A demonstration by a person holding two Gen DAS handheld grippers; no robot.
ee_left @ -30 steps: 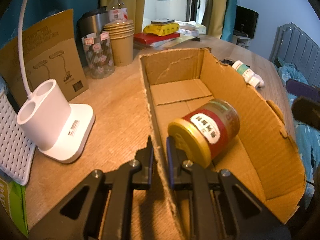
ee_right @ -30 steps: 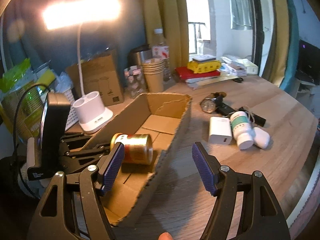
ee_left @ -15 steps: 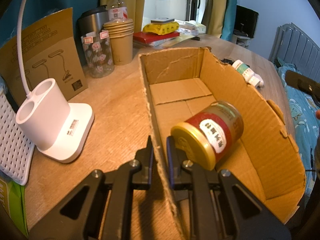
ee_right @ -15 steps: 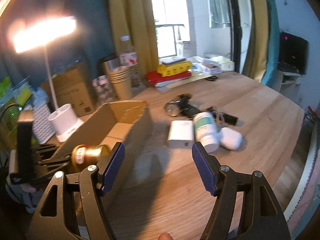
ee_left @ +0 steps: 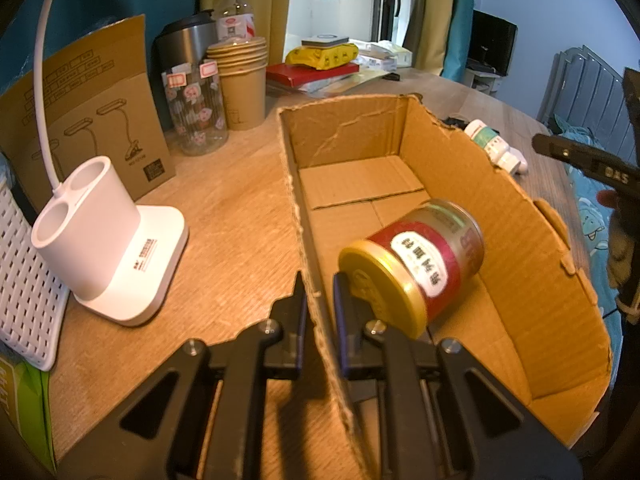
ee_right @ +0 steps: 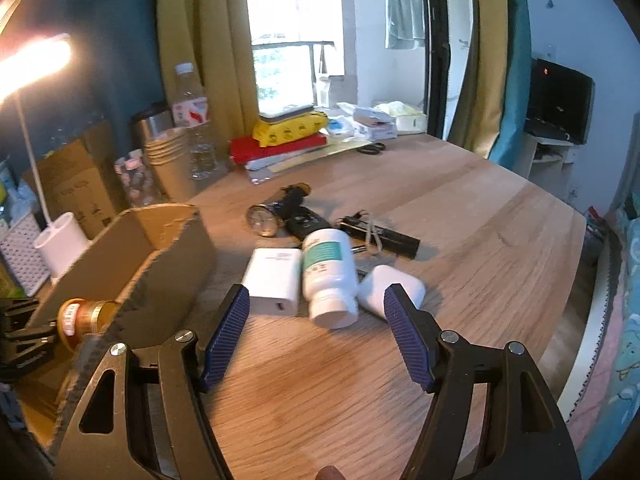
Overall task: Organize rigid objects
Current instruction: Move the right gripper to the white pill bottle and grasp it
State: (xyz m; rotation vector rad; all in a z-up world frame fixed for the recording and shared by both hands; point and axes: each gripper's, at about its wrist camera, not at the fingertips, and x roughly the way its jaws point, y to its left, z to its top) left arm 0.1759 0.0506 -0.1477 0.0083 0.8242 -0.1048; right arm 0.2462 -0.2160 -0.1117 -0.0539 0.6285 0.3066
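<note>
My left gripper is shut on the near left wall of an open cardboard box. Inside the box a red-labelled tin with a gold lid lies on its side. My right gripper stands open above the wooden table, with nothing between its fingers. Just beyond it lie a white pill bottle with a green label, a white charger block on its left and a white earbud case on its right. The box and the tin show at the left of the right wrist view.
Behind the bottle lie a wristwatch, a black remote-like gadget and a black stick. A white lamp base, a glass jar, paper cups, a steel tumbler and books crowd the back. The table's right edge curves nearby.
My right gripper has swung right, away from the box, toward the white bottle and the things beside it. The left gripper has kept its grip on the box wall; the tin shifted slightly.
</note>
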